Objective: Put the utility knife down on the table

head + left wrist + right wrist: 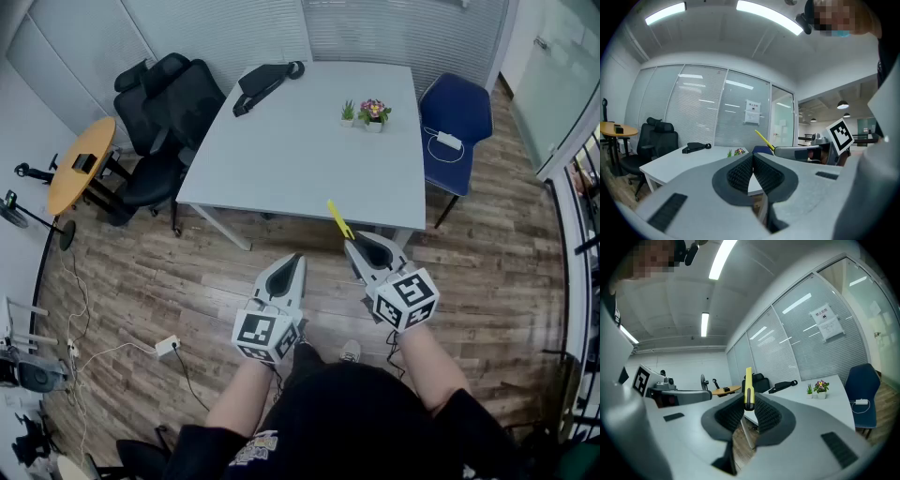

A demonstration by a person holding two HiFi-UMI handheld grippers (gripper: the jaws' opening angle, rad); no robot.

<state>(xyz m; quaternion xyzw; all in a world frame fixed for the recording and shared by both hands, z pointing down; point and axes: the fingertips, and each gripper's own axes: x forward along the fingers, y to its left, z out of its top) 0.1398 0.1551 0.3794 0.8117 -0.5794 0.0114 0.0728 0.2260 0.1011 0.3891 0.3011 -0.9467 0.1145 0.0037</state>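
I hold the utility knife point(748, 387) in the right gripper point(749, 401). Its jaws are closed on the lower end of the yellow body, and the rest of the knife stands out past the jaw tips. In the head view the knife points far and a little left, and its far end shows over the near edge of the white tabletop point(291, 150). It is not lying on the tabletop.

The left gripper point(752, 157) is just to the left of the right one, over the wooden floor point(187, 281) and near the tabletop's edge. Its jaws are pressed together with nothing between them.

On the far part of the tabletop stand two small flower pots point(367, 113), and a black object point(262, 82) lies at the far left. A blue chair point(457, 117) stands at the right side and black office chairs point(169, 112) at the left.
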